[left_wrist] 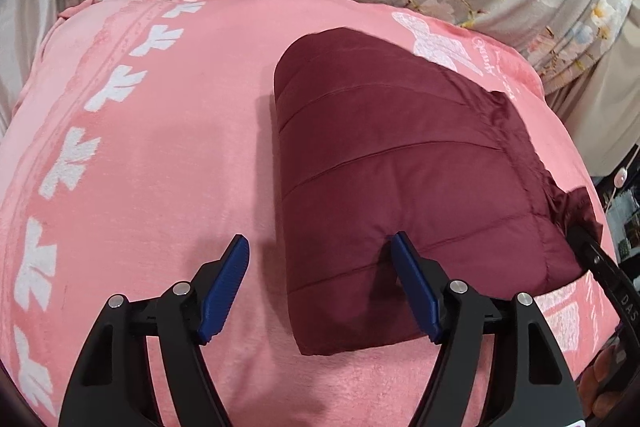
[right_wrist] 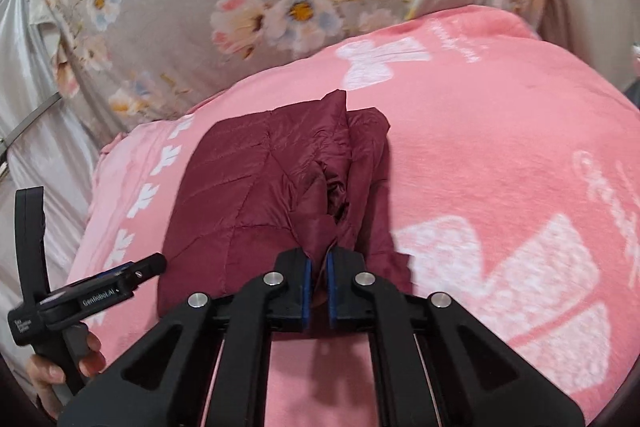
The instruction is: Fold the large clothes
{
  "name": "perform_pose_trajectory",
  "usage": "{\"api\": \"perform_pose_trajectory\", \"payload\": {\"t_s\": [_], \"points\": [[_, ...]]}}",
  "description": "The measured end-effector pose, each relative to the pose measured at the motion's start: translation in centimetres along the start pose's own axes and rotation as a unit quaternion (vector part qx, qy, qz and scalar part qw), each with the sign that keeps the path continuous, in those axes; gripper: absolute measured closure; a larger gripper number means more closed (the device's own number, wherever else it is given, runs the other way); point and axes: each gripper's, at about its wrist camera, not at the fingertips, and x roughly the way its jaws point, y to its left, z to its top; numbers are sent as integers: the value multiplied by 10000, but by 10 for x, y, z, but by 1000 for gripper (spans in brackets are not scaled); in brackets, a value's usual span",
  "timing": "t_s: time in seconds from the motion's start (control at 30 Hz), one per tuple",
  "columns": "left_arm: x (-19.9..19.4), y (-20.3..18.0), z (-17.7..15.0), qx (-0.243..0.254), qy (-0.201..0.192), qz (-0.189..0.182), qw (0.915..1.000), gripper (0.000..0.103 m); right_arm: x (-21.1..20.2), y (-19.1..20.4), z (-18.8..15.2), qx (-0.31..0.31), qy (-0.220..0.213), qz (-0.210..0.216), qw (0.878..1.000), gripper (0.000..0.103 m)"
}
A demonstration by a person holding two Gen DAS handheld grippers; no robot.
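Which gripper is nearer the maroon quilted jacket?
Right: the right gripper pinches the maroon quilted jacket at its edge; the left gripper is open, one finger against it.

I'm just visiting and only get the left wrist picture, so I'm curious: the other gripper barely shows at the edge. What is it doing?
Observer: The right gripper is shut on a fold of the maroon jacket.
Operator: Which side of the jacket is that?
Observer: The loose, bunched edge, where several layers gather into a ridge.
Operator: Does my gripper show from there?
Observer: Yes, the left gripper sits at the picture's left, by the jacket's near corner, with a hand on its handle.
Operator: What lies under everything?
Observer: A pink blanket with a large white bow pattern.
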Motion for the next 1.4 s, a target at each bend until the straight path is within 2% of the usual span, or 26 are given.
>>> {"api": "perform_pose_trajectory", "payload": {"t_s": [0.13, 0.33, 0.53, 0.9, 0.97, 1.13, 1.3, 1.4], "points": [[16, -15, -7, 159, 168, 32, 9997, 36, 18, -26, -23, 210, 371, -175, 9989, 99], [33, -32, -16, 461, 246, 407, 9978, 35, 45, -35, -38, 317, 667, -264, 9969, 98], [48, -38, -19, 602, 321, 600, 9959, 35, 60, -33, -47, 225, 775, -393, 9960, 97], [64, -44, -24, 726, 290, 758, 9940, 35, 68, -23, -50, 30, 702, -613, 9956, 96], [64, -43, -23, 736, 311, 764, 9939, 35, 65, -23, -48, 35, 768, -602, 9952, 96], [51, -39, -17, 635, 410, 724, 9945, 35, 43, -31, -37, 310, 853, -454, 9948, 86], [35, -34, -8, 490, 431, 586, 9962, 36, 17, -36, -10, 402, 522, -291, 9974, 79], [18, -34, 7, 469, 186, 548, 9972, 36, 12, -32, 16, 365, 313, -222, 9986, 68]]}}
